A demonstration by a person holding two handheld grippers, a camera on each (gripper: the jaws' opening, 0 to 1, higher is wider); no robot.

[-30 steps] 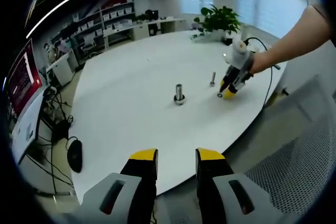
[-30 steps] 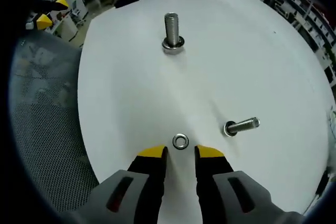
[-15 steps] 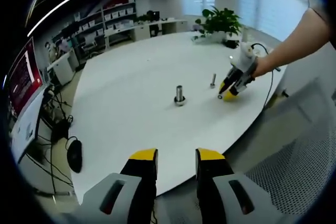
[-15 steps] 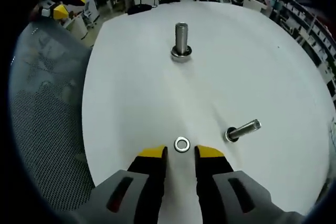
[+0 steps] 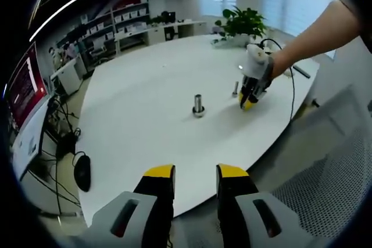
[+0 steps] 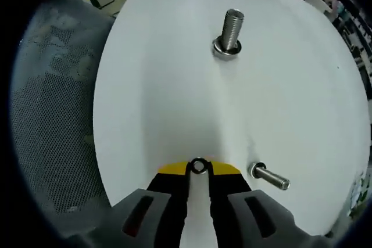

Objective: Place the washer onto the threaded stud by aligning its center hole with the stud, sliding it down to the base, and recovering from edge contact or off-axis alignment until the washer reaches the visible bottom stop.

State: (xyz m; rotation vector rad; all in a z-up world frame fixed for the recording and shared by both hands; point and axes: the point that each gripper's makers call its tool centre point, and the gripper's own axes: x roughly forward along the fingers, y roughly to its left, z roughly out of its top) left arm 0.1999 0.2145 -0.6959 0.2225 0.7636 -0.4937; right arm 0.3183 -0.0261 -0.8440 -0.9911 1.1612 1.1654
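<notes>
A small steel washer (image 6: pixel 199 166) sits pinched between the yellow tips of my right gripper (image 6: pixel 199 168), which is shut on it low over the white table (image 6: pixel 157 85). The tall threaded stud (image 6: pixel 231 27) stands upright on its round base farther ahead, apart from the washer. In the left gripper view the same stud (image 5: pixel 199 103) stands mid-table, with the right gripper (image 5: pixel 246 103) and the person's arm to its right. My left gripper (image 5: pixel 195 173) is open with nothing between its jaws, back from the table's near edge.
A thinner bolt (image 6: pixel 269 176) stands close to the right of the right gripper's tips, also seen as a bolt (image 5: pixel 235 88) in the left gripper view. A grey mesh chair (image 6: pixel 52 114) borders the table edge. A potted plant (image 5: pixel 243 22) stands at the far side.
The right gripper has closed its jaws on the washer and shifted toward the thin bolt. The left gripper has stayed where it was.
</notes>
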